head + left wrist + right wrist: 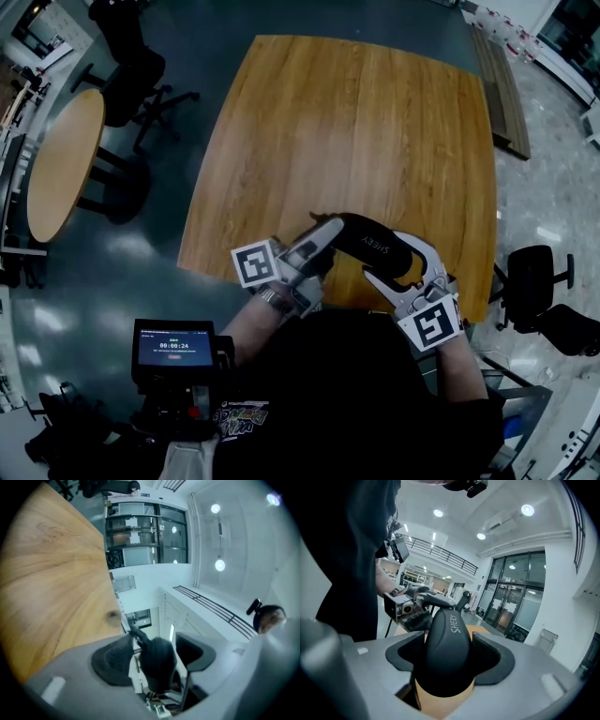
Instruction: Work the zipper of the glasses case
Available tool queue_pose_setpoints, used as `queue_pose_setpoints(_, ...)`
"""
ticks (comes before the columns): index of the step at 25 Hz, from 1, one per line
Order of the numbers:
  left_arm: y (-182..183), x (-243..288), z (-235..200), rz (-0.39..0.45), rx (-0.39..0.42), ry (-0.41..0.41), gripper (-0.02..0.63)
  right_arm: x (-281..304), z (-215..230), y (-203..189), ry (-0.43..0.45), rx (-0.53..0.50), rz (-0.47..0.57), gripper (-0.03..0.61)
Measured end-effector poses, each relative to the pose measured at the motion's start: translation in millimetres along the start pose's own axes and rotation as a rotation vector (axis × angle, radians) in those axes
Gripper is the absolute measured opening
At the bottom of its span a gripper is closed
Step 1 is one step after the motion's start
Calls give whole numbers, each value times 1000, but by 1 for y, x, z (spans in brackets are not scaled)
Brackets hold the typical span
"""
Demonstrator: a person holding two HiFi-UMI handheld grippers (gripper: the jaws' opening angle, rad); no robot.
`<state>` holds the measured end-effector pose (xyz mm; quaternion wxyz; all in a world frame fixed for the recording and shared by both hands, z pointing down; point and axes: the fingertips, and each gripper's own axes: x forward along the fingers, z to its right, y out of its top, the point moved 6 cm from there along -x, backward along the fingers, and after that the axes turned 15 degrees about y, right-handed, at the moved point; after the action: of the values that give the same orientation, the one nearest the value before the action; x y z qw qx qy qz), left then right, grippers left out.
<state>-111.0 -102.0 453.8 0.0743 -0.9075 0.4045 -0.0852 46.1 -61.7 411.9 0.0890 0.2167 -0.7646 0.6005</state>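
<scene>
The wooden table (356, 122) is bare over its far and middle parts, free for a pass. At its near edge the glasses case (370, 246) bridges the left gripper (323, 236) and right gripper (401, 264), with the person's torso (347, 394) close behind. 1 office chair (539, 281) stands just right. A round table (61, 159) stands well left.

Head view looks steeply down over the wooden table (356, 122). Both gripper views look closely along their jaws, sharing the glasses case (445, 653).
</scene>
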Motion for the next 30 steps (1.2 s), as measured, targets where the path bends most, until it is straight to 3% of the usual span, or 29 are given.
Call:
queue_pose_setpoints(2, 22, -18, -17, 77, -46, 36, 257, -11, 4, -15, -48, 63, 22, 318)
queue_pose_setpoints(4, 34, -37, -29, 94, 6, 79, 181, -17, 9, -39, -93, 160, -10, 318)
queue_pose_setpoints(7, 14, -51, -40, -46, 289, 163, 19, -7, 13, -89, -95, 253, -80, 318)
queue_pose_setpoints(9, -9, -53, -44, -147, 466, 178, 0, 12, 17, -124, -65, 308, -84, 318)
queue_pose_setpoints(11, -31, -53, -46, -222, 532, 155, 0, 33, 22, -153, -22, 348, -104, 318)
queue_pose_setpoints(14, -52, -57, -46, -288, 547, 146, 0, 62, 32, -187, 37, 359, -171, 318)
queue_pose_setpoints(17, -61, -74, -57, -307, 565, 204, 0, 85, 42, -207, 94, 332, -238, 318)
queue_pose_setpoints(23, -69, -92, -73, -284, 520, 256, 0, 105, 58, -216, 168, 258, -305, 319)
queue_pose_setpoints(30, -69, -94, -77, -323, 555, 257, 0, 120, 63, -217, 201, 229, -343, 322)
